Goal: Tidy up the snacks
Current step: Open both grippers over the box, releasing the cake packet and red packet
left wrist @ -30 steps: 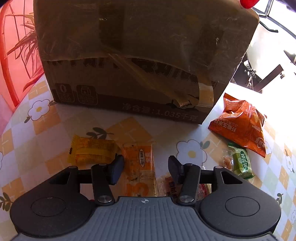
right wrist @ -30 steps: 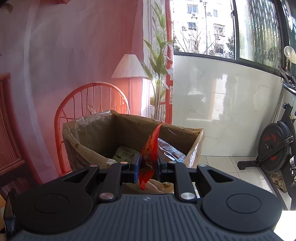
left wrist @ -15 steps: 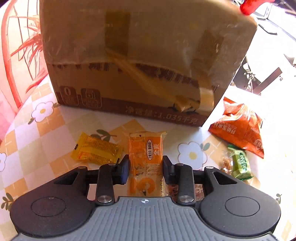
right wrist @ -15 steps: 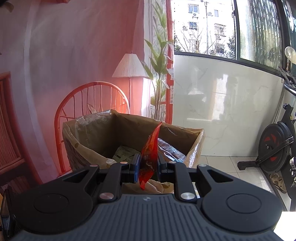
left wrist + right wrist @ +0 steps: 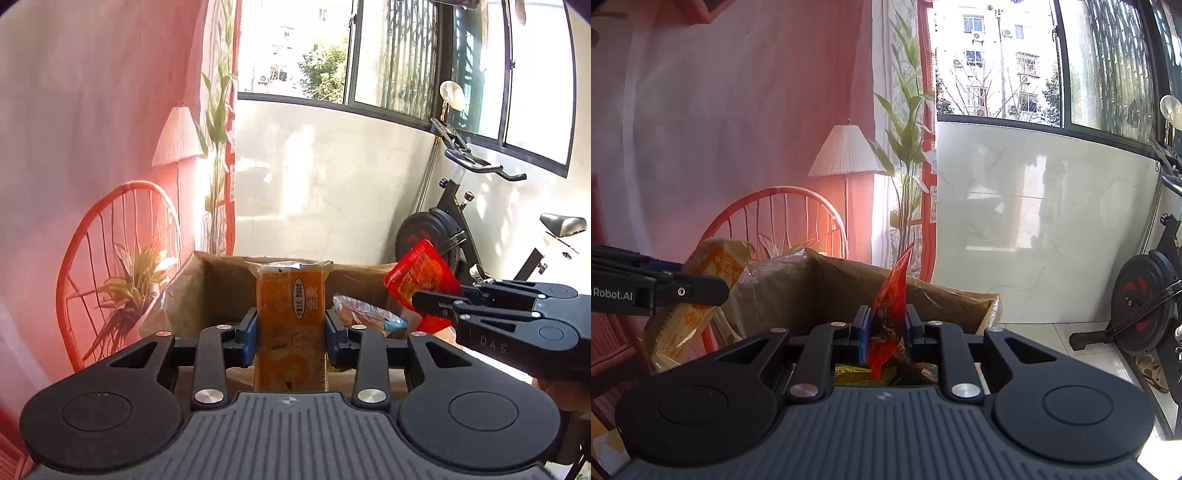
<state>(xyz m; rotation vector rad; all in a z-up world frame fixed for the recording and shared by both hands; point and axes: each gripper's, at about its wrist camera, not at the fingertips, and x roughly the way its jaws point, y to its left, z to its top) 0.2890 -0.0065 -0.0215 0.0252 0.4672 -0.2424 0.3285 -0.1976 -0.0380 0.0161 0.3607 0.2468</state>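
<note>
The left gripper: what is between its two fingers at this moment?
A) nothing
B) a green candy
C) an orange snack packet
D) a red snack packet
C: in the left wrist view the left gripper has its blue pads pressed on an upright orange snack packet, in front of the open cardboard box.

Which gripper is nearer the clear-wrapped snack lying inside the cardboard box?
Left. The left gripper, holding the orange packet, is just beside the clear-wrapped snack; the right gripper hangs farther off with a red packet.
</note>
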